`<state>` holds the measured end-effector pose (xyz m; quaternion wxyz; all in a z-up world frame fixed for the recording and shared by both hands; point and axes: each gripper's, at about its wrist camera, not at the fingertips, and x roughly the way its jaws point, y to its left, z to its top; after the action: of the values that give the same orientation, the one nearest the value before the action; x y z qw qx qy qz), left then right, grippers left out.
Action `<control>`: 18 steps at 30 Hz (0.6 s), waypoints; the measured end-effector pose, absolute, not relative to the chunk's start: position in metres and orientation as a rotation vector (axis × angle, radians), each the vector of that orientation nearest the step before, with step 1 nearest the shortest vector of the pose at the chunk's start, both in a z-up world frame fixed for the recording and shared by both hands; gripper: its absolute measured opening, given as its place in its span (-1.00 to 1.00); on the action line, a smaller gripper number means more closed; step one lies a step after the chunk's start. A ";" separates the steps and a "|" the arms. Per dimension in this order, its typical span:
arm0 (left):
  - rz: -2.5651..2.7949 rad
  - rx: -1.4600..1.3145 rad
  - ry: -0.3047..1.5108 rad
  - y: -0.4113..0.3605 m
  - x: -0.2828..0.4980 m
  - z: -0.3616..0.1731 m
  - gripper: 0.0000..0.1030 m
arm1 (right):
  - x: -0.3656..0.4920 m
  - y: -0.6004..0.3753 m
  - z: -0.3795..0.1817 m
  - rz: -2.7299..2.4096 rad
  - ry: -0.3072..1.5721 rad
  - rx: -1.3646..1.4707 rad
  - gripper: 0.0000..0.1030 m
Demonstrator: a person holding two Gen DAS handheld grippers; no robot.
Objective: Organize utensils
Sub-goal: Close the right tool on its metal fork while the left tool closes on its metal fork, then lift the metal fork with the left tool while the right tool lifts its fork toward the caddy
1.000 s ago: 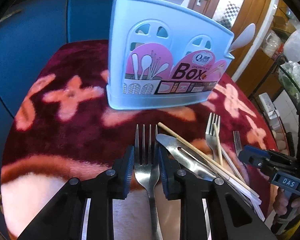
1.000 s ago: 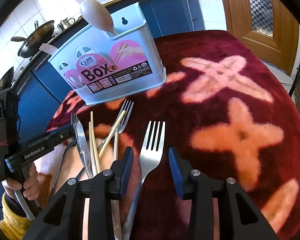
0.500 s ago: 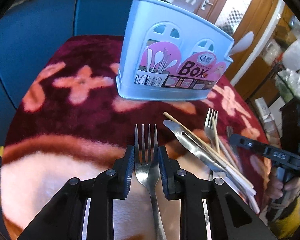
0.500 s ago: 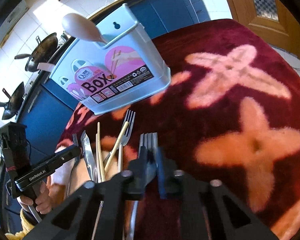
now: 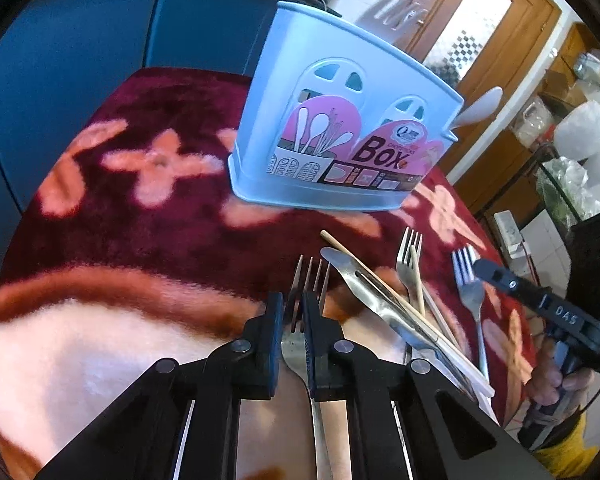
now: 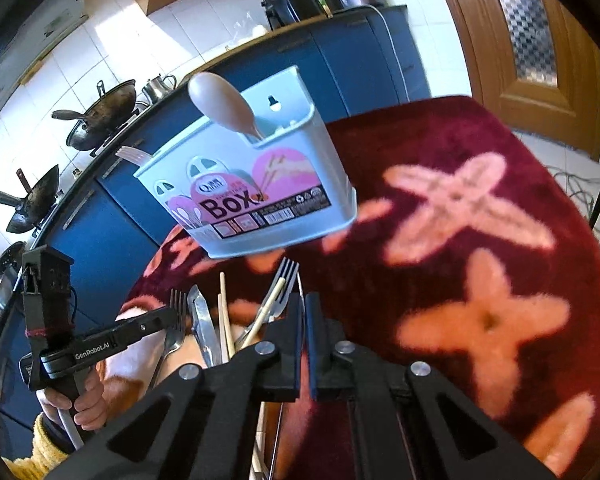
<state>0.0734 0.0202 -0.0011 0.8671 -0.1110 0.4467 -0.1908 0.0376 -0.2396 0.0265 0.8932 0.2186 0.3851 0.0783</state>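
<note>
You're clamping fork (image 5: 306,300) in left gripper (image 5: 291,312), jaws just closing; right gripper (image 6: 303,316) pinching second fork (image 5: 469,284). Keep tines level, aiming at far box (image 5: 340,120).

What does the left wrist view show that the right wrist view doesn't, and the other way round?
Only the left wrist view shows the left hand-held gripper clamped on a fork. Only the right wrist view shows the woks on the counter and the right hand-held gripper shut. Both show the blue utensil box, the knife and the chopsticks on the red cloth.
</note>
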 end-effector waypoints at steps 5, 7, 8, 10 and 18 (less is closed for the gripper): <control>-0.378 -0.186 0.897 0.015 0.063 0.008 -0.91 | 0.029 -0.241 0.042 0.114 0.738 0.419 -0.93; -0.360 -0.161 0.858 0.014 0.057 0.016 -0.91 | 0.025 -0.241 0.049 0.102 0.708 0.405 -0.93; -0.355 -0.153 0.846 0.014 0.055 0.019 -0.91 | 0.023 -0.241 0.052 0.096 0.695 0.398 -0.93; -0.345 -0.134 0.814 0.013 0.049 0.027 -0.91 | 0.019 -0.239 0.060 0.080 0.669 0.376 -0.93; -0.302 -0.123 0.690 0.016 0.029 0.057 -0.92 | 0.000 -0.233 0.087 0.039 0.551 0.307 -0.93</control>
<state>0.0290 0.0157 0.0574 0.9281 -0.0601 0.3366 -0.1472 0.0003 -0.2330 0.0869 0.9505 0.1509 0.2711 0.0192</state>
